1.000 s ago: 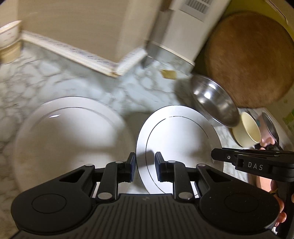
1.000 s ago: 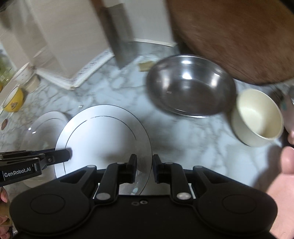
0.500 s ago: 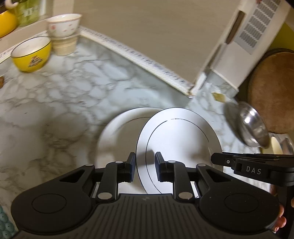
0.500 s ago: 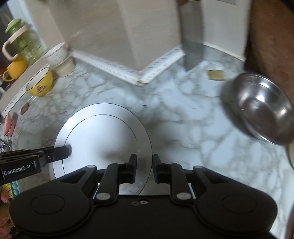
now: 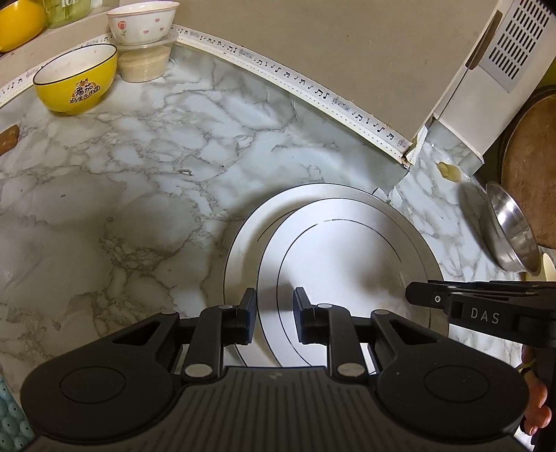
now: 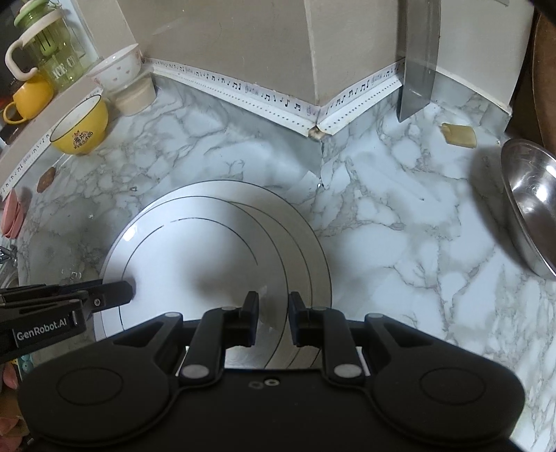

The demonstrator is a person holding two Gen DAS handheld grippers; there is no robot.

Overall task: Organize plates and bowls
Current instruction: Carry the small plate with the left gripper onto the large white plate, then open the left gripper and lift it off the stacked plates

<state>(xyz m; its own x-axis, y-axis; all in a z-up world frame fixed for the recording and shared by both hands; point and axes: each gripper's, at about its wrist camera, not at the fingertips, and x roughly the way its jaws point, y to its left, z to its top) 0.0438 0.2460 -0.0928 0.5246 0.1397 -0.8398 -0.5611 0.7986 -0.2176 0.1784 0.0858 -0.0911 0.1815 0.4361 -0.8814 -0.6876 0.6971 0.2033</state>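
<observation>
Both grippers carry one white plate with a thin dark ring [image 5: 347, 271] [image 6: 194, 257]. My left gripper [image 5: 274, 313] is shut on its left rim, and my right gripper [image 6: 272, 313] is shut on its right rim. Each gripper shows in the other's view: the right gripper [image 5: 417, 295] at the plate's right edge, the left gripper [image 6: 118, 292] at its left edge. Just below lies a second, like plate [image 5: 243, 250] [image 6: 316, 250] on the marble counter, showing as a crescent past the held one. I cannot tell whether the two plates touch.
A yellow bowl [image 5: 76, 80] and a flowered white bowl [image 5: 142, 21] on a plastic tub stand at the back left. A steel bowl [image 6: 531, 205] and a round wooden board [image 5: 531, 174] are at the right. A wall corner [image 6: 316, 128] juts in behind the plates.
Both grippers have carried the plate leftwards, away from the steel bowl and cream cup. The plate on the counter, first off to the left, now lies almost wholly under the held one.
</observation>
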